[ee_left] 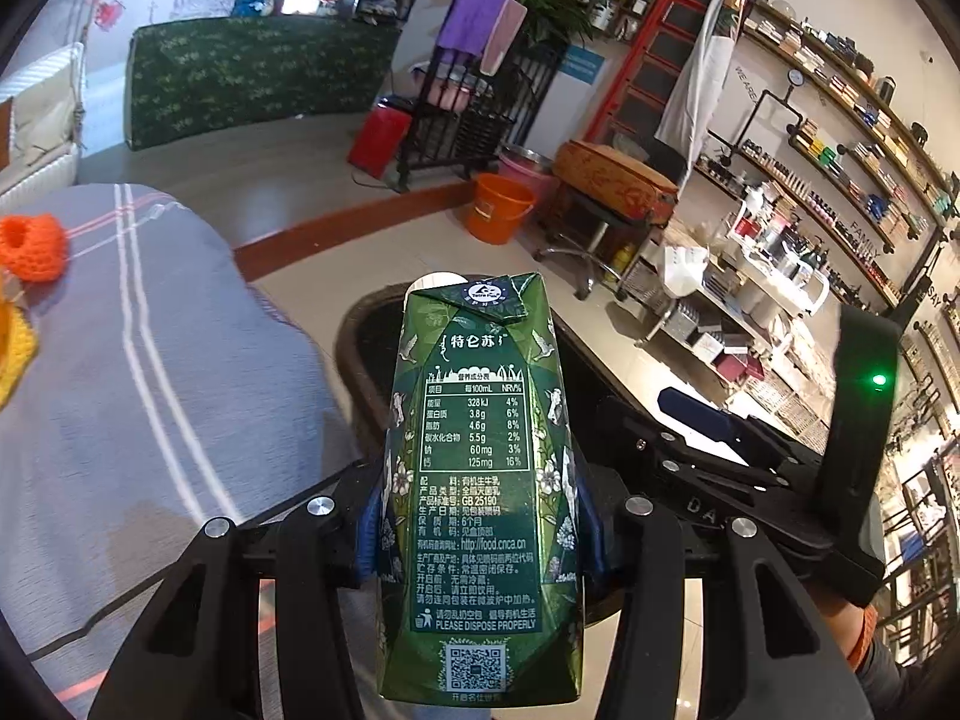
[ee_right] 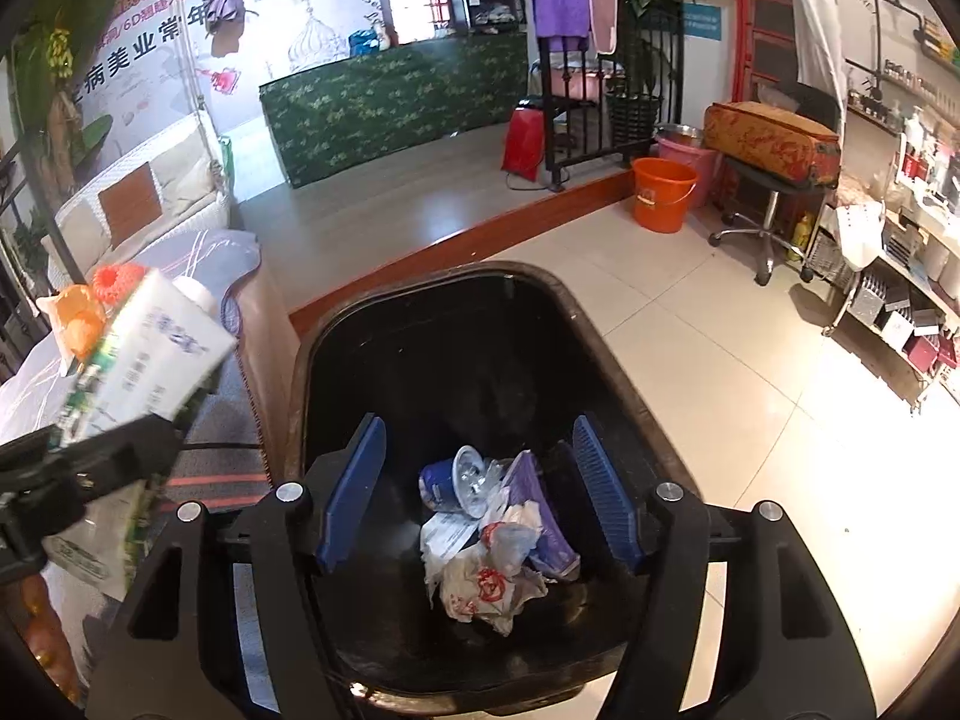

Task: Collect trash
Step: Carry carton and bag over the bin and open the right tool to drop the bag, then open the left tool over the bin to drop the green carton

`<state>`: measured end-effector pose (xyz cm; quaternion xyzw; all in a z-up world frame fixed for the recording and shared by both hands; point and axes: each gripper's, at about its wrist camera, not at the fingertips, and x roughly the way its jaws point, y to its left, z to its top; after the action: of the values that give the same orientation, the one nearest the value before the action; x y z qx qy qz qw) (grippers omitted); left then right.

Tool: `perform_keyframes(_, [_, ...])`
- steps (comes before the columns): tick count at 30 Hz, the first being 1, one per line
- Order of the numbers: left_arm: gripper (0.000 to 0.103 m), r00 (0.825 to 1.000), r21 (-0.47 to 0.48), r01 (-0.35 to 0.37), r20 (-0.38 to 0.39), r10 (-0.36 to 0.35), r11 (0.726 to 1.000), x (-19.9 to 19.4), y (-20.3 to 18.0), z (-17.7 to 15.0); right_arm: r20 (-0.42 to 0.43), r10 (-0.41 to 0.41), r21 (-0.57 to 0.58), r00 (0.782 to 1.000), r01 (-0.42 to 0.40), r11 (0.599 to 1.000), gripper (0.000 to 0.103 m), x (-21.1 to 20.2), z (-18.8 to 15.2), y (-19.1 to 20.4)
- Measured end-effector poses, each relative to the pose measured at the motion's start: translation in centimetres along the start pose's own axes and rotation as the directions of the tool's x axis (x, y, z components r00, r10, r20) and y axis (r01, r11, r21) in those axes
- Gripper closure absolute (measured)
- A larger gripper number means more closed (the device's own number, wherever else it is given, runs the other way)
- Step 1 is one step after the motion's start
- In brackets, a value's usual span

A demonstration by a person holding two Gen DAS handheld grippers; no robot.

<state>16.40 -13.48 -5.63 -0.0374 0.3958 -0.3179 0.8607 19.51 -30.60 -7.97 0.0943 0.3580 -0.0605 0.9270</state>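
My left gripper (ee_left: 480, 516) is shut on a green milk carton (ee_left: 480, 480) and holds it upright beside the grey-clothed table, near the rim of a black trash bin (ee_left: 366, 324). In the right wrist view the same carton (ee_right: 150, 354) shows at the left, tilted, in the left gripper's black fingers (ee_right: 114, 450). My right gripper (ee_right: 477, 492) is open and empty, directly above the black bin (ee_right: 420, 324). Inside the bin lie a blue cup (ee_right: 450, 483), crumpled wrappers (ee_right: 486, 588) and a purple packet (ee_right: 540, 516).
The table with a grey striped cloth (ee_left: 150, 372) stands left of the bin, with orange and yellow crocheted pieces (ee_left: 33, 246) on it. An orange bucket (ee_right: 663, 192), a stool with a patterned case (ee_right: 771, 144), and stocked shelves (ee_right: 900, 288) stand at the right.
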Motion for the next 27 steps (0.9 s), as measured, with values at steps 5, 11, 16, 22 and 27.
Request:
perform_keyframes(5, [0.054,0.999,0.019,0.017,-0.033,-0.016,1.0,1.7,-0.9,0.2,0.004,-0.01,0.012,1.0,0.009,1.0,0.038,-0.2,-0.2,-0.6])
perform_keyframes(11, [0.054,0.998,0.04,0.017,-0.069,-0.014,0.999,3.4,-1.5,0.4,0.01,-0.035,0.028,0.999,0.034,0.999,0.038,-0.4,-0.3,-1.6])
perform_keyframes(16, [0.054,0.994,0.041,0.027,-0.108,-0.023,0.999,4.9,-2.2,0.3,0.015,-0.049,0.052,0.999,0.048,0.997,0.038,-0.5,-0.3,-2.7])
perform_keyframes(22, [0.054,0.989,0.033,0.039,-0.142,-0.034,0.999,5.9,-2.3,0.3,0.023,-0.083,0.078,0.996,0.081,0.994,0.037,-0.5,-0.5,-3.8])
perform_keyframes(27, [0.054,0.99,0.03,0.019,-0.138,-0.014,0.999,6.1,-2.1,0.3,0.038,-0.182,0.07,0.983,0.179,0.981,0.032,-0.7,-0.5,-4.4])
